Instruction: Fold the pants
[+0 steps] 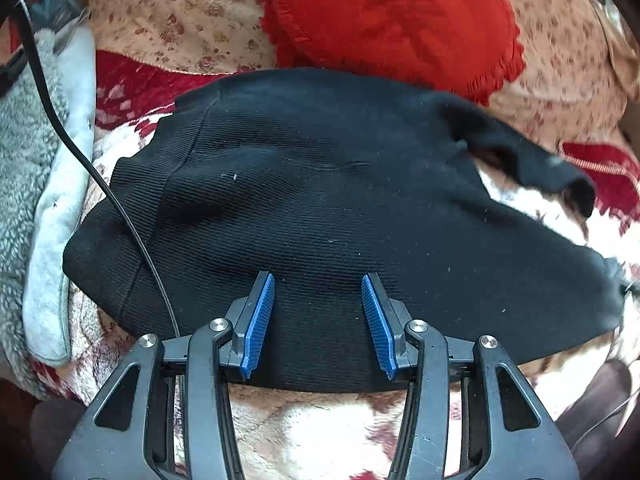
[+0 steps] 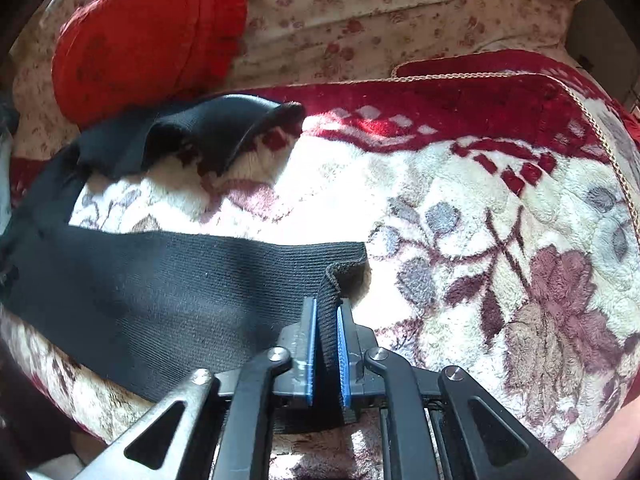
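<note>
Black ribbed pants (image 1: 320,208) lie spread on a floral fleece blanket (image 1: 320,428). My left gripper (image 1: 318,280) is open, its blue pads over the near edge of the waist part, holding nothing. In the right wrist view one pant leg (image 2: 168,300) runs left to right and the other leg (image 2: 192,140) lies crumpled further back. My right gripper (image 2: 327,306) is shut on the hem end of the near leg, with the cloth pinched between the blue pads.
A red ruffled cushion (image 1: 392,24) lies behind the pants, also in the right wrist view (image 2: 148,40). A grey fleece item (image 1: 24,184) lies at the left. A black cable (image 1: 100,184) crosses the pants' left end. The blanket (image 2: 500,220) stretches to the right.
</note>
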`<state>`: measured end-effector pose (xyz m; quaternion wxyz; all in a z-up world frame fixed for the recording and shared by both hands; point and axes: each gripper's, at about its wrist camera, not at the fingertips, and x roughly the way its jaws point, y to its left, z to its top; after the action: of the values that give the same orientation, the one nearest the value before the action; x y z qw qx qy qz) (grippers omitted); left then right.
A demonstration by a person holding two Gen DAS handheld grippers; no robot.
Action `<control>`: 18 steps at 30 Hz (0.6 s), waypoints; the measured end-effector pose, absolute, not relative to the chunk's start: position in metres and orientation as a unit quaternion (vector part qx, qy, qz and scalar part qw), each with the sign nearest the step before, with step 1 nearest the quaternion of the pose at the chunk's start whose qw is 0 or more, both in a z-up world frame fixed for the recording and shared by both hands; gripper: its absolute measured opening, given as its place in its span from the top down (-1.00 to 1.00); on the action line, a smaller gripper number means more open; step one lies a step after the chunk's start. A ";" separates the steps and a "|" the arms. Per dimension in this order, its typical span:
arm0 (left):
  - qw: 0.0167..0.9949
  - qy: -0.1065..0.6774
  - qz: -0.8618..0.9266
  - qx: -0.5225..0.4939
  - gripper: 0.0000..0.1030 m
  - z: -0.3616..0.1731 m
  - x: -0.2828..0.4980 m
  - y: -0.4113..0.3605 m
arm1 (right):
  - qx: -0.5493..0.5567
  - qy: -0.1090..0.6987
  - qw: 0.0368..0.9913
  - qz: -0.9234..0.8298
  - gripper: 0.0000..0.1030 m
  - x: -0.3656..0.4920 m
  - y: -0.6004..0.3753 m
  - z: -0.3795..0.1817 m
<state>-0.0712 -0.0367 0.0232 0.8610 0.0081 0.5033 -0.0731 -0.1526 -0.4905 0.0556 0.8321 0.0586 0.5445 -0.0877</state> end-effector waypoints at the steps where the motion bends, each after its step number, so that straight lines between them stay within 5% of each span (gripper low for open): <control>1: 0.861 0.503 -0.074 0.009 0.13 0.024 -0.071 -0.037 | 0.060 0.542 0.833 -0.091 0.84 -0.154 -0.491 0.060; 9: 0.862 0.501 -0.074 -0.027 0.11 0.026 -0.069 -0.027 | 0.102 0.481 0.871 0.007 0.81 -0.149 -0.450 0.107; 18: 0.862 0.497 -0.098 -0.027 -0.04 0.029 -0.063 -0.024 | 0.087 0.541 0.835 0.056 0.81 -0.114 -0.404 0.046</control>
<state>-0.0633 -0.0242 0.0287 0.8618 -0.0270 0.4971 -0.0979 -0.1140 -0.4036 0.0457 0.8346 0.0869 0.5412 0.0557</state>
